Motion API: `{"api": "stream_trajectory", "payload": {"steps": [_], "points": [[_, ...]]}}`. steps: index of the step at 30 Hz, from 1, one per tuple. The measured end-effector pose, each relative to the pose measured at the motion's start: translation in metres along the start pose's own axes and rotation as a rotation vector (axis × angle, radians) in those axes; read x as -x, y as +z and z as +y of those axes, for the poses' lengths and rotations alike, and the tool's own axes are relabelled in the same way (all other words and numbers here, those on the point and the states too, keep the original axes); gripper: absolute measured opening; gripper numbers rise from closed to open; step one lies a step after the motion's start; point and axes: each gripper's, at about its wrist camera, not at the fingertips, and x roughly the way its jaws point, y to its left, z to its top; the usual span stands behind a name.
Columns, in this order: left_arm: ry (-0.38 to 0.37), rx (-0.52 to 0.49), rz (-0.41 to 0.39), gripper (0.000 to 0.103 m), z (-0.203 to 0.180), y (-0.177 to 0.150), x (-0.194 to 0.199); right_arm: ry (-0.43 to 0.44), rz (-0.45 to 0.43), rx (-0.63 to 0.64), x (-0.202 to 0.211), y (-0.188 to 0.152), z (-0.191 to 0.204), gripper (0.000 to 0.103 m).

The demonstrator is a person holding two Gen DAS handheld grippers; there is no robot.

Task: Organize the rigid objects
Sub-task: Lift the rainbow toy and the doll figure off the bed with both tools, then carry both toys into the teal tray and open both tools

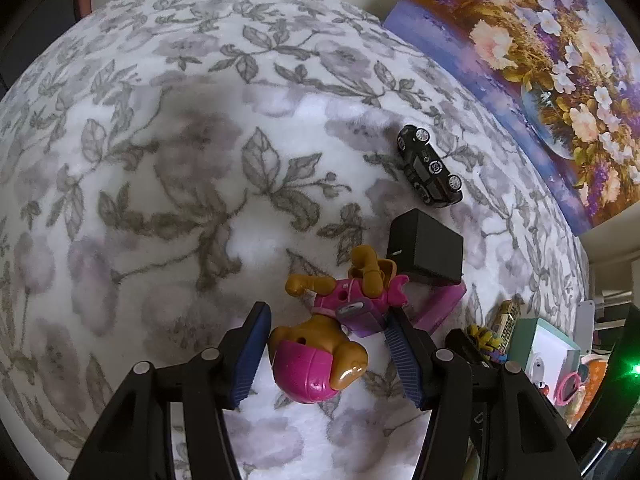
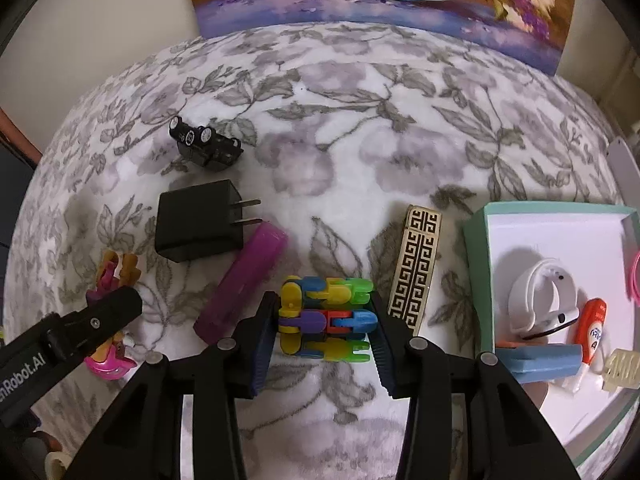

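Note:
A pink and brown toy dog (image 1: pixel 320 344) lies on the floral blanket, between the fingers of my left gripper (image 1: pixel 328 354). That gripper is open, its blue pads on either side of the toy. The same toy dog (image 2: pixel 116 276) shows in the right wrist view, partly hidden under the left gripper (image 2: pixel 100 316). My right gripper (image 2: pixel 324 320) has both pads against a colourful plastic link toy (image 2: pixel 326 318) that rests on the blanket. A teal box (image 2: pixel 480 264) stands to the right with several small items inside.
A black toy car (image 1: pixel 430 170), a black plug adapter (image 2: pixel 198 226) and a purple case (image 2: pixel 244 282) lie between the grippers. A gold and black patterned bar (image 2: pixel 418 268) lies beside the box. A flower painting (image 1: pixel 532 68) leans against the far wall.

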Motion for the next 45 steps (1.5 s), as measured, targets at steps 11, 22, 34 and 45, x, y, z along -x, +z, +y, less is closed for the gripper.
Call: {"api": "stream_trajectory", "payload": {"steps": [11, 22, 34, 45], "points": [[-0.026, -0.042, -0.115, 0.062, -0.031, 0.005, 0.041, 0.055, -0.096, -0.092, 0.064, 0.020, -0.044, 0.045], [-0.067, -0.205, -0.160, 0.062, -0.109, -0.017, 0.062, -0.064, -0.080, -0.264, 0.075, 0.023, -0.152, 0.045], [-0.107, -0.469, -0.093, 0.062, -0.224, -0.082, 0.036, -0.158, -0.069, -0.480, 0.086, -0.007, -0.274, 0.045], [-0.079, -0.630, -0.062, 0.062, -0.282, -0.126, 0.005, -0.141, -0.064, -0.516, 0.086, -0.014, -0.295, 0.045]]}}
